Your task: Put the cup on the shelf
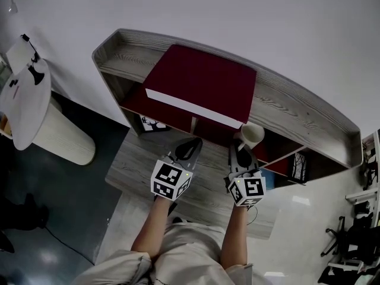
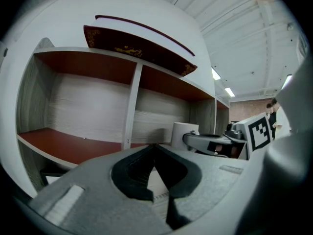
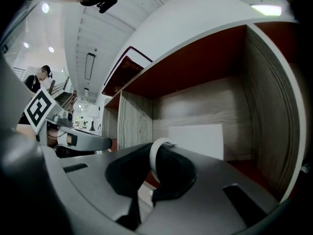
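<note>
A white cup (image 1: 252, 135) hangs at the mouth of the shelf's (image 1: 297, 117) right compartment, just under its top board. My right gripper (image 1: 242, 153) is shut on the cup's handle (image 3: 154, 156). In the right gripper view the cup's body (image 3: 195, 140) stands ahead of the jaws, inside the red-floored compartment. My left gripper (image 1: 190, 147) is shut with nothing in it and hovers over the desk before the middle compartment. In the left gripper view its jaws (image 2: 155, 148) meet at the tip, with the cup (image 2: 185, 133) to the right.
A large dark red book (image 1: 205, 82) lies on the shelf's top board. The shelf stands on a wood-grain desk (image 1: 136, 165). A round white table (image 1: 27, 100) stands at the left, and a chair base (image 1: 341, 242) at the lower right.
</note>
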Available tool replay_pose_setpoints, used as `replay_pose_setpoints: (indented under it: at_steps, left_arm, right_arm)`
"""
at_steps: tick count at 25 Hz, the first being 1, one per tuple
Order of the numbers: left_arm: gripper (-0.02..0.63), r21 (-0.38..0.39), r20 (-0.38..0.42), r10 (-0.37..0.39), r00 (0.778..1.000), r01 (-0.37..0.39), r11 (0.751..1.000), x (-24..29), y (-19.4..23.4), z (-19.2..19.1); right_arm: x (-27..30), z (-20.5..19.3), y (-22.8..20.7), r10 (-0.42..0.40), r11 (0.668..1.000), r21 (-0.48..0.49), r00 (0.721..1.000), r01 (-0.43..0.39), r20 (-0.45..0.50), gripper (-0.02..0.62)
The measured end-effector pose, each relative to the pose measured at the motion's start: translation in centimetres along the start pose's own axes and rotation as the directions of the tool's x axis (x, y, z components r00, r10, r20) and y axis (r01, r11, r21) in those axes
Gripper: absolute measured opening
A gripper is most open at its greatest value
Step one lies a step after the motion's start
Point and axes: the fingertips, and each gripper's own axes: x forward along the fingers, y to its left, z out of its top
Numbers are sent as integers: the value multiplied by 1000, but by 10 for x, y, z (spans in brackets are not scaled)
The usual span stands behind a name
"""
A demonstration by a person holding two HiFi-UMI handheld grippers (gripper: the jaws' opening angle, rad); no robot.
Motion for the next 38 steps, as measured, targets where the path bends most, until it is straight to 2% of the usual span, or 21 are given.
replay_pose_setpoints:
  at_steps: [11,24,32,38]
  left_arm:
    - [11,-3,-4,7,1000,-7,1000,7,0,-5]
    - [11,7,-11,-20,1000,20,1000,15,-15,-4]
    - [11,12,-16,-70,997,70,997,29,-34,-5]
    - [11,21,-29,-103,994,104,994,36,-45,-9]
  right_arm:
    - [-3,0,2,40,999,-31,999,-40,-8,41]
    - [-16,0,-8,16,1000,-25,1000,-16,-5,58]
    - [-30,-1,-23,-48,998,-29,999,48,-13,58]
    - [-47,-1,-56,-200,980,2,980,200,-2,58]
